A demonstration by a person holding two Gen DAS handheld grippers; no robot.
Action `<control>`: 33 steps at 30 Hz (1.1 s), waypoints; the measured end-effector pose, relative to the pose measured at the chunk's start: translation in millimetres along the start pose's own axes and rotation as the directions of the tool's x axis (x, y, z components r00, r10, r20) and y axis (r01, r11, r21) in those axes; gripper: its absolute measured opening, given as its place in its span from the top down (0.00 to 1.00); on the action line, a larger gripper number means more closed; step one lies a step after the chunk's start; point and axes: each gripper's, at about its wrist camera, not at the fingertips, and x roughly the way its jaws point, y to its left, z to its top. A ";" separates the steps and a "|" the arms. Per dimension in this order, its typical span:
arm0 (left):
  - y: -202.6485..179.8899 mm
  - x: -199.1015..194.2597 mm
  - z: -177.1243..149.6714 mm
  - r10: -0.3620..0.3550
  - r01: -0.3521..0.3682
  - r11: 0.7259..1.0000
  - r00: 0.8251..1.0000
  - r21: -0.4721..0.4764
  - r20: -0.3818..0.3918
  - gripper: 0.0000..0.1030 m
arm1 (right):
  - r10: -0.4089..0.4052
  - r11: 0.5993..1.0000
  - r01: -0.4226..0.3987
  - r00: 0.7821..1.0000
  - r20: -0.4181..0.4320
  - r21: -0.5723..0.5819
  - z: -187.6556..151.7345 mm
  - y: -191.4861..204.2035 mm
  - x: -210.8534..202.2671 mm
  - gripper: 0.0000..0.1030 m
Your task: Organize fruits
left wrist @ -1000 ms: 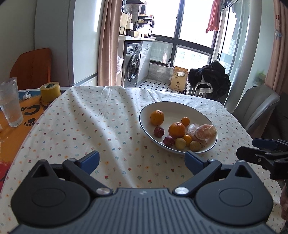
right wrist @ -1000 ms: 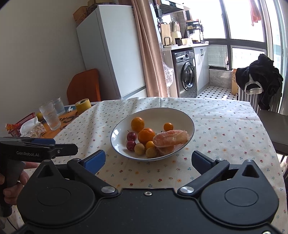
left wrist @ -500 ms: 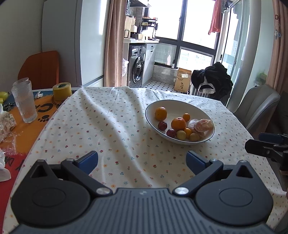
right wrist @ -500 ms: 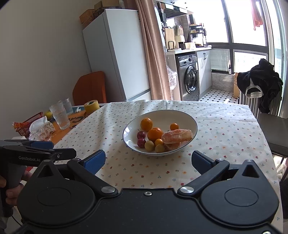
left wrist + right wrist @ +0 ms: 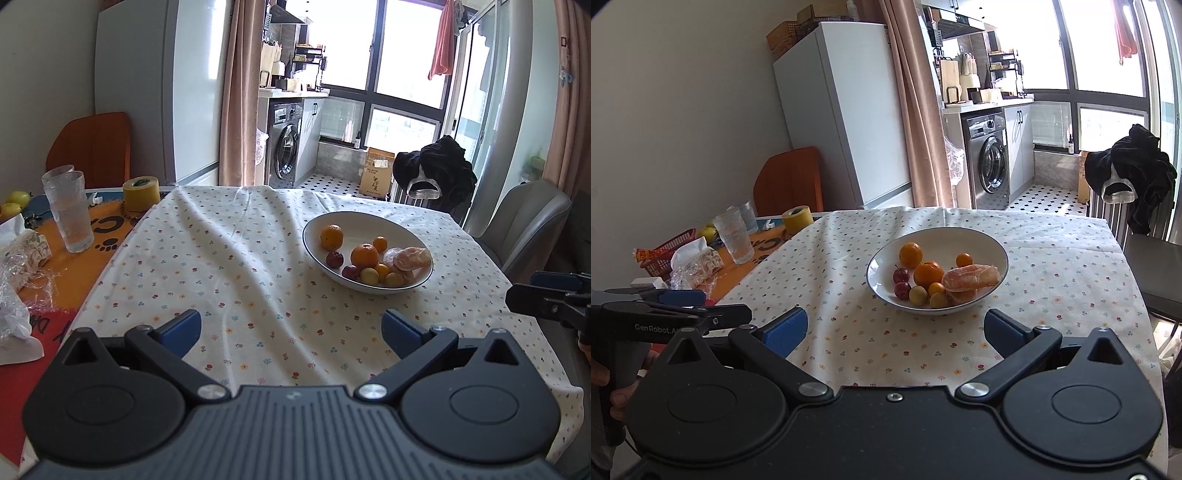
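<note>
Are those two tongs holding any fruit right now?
No. The left tongs and right tongs are open and empty; all fruit lies in the white bowl.

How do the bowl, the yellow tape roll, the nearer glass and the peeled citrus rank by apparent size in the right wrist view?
1. bowl, clearly largest.
2. peeled citrus.
3. nearer glass.
4. tape roll.
Citrus and glass look nearly alike; the glass and tape sit farther back, so their ranks are unsure.

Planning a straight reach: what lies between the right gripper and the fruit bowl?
Only bare floral tablecloth lies between the open right gripper and the bowl, as the right wrist view shows.
</note>
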 end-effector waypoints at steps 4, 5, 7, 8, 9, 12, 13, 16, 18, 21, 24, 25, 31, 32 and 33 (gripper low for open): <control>1.1 -1.9 -0.5 0.002 -0.002 1.000 1.000 0.001 0.002 0.00 | 0.002 1.000 -0.002 1.000 0.000 -0.003 0.5 1.6 -0.6 0.00; 1.4 -2.0 -0.6 0.002 -0.002 1.000 1.000 0.001 0.002 0.00 | 0.002 1.000 -0.002 1.000 0.000 -0.005 0.5 2.4 -0.9 0.00; 1.5 -1.9 -0.6 0.000 0.000 1.000 1.000 0.002 0.002 0.00 | 0.002 1.000 -0.002 1.000 -0.001 -0.008 0.1 3.1 -0.8 0.00; 1.5 -2.0 -0.6 0.002 -0.002 1.000 1.000 0.002 0.002 0.00 | 0.003 1.000 -0.003 1.000 -0.002 -0.008 0.0 3.1 -0.7 0.00; 1.5 -2.0 -0.7 0.002 -0.002 1.000 1.000 0.002 0.002 0.00 | 0.004 1.000 -0.004 1.000 -0.004 -0.007 -0.5 3.2 -0.9 0.00; 1.3 -1.8 -0.6 0.001 -0.001 1.000 1.000 0.002 -0.001 0.00 | 0.005 1.000 -0.005 1.000 -0.004 -0.007 -1.0 3.3 -1.1 0.00; 1.3 -1.6 -0.6 0.001 -0.001 1.000 1.000 0.002 -0.002 0.00 | 0.005 1.000 -0.005 1.000 -0.004 -0.008 -1.1 3.3 -1.0 0.00; 0.2 -1.8 -1.7 0.000 0.000 1.000 1.000 0.006 -0.006 0.00 | 0.005 1.000 -0.005 1.000 -0.006 -0.007 -1.7 3.2 -0.4 0.00; -0.8 -2.0 -2.1 -0.005 0.005 1.000 1.000 0.012 -0.009 0.00 | 0.005 1.000 -0.005 1.000 -0.006 -0.007 -1.8 3.2 -0.3 0.00; -2.7 -2.8 -2.4 -0.006 0.006 1.000 1.000 0.019 -0.009 0.00 | 0.005 1.000 -0.005 1.000 -0.006 -0.008 -1.8 3.1 -0.4 0.00; -3.0 -1.8 -2.1 -0.008 0.009 1.000 1.000 0.019 -0.011 0.00 | 0.005 1.000 -0.005 1.000 -0.007 -0.007 -2.1 3.0 -0.4 0.00; -3.1 -1.8 -2.1 -0.009 0.009 1.000 1.000 0.019 -0.011 0.00 | 0.004 1.000 -0.004 1.000 -0.007 -0.008 -2.2 2.9 -0.5 0.00; -3.1 -1.8 -2.0 -0.007 0.007 1.000 1.000 0.018 -0.010 0.00 | 0.004 1.000 -0.004 1.000 -0.007 -0.008 -2.8 2.7 -0.7 0.00; -3.0 -1.8 -2.0 -0.009 0.009 1.000 1.000 0.019 -0.011 0.00 | 0.004 1.000 -0.004 1.000 -0.008 -0.008 -2.7 2.7 -0.8 0.00; -3.0 -1.8 -2.0 -0.008 0.009 1.000 1.000 0.019 -0.011 0.00 | 0.005 1.000 -0.005 1.000 -0.007 -0.008 -2.6 2.7 -0.9 0.00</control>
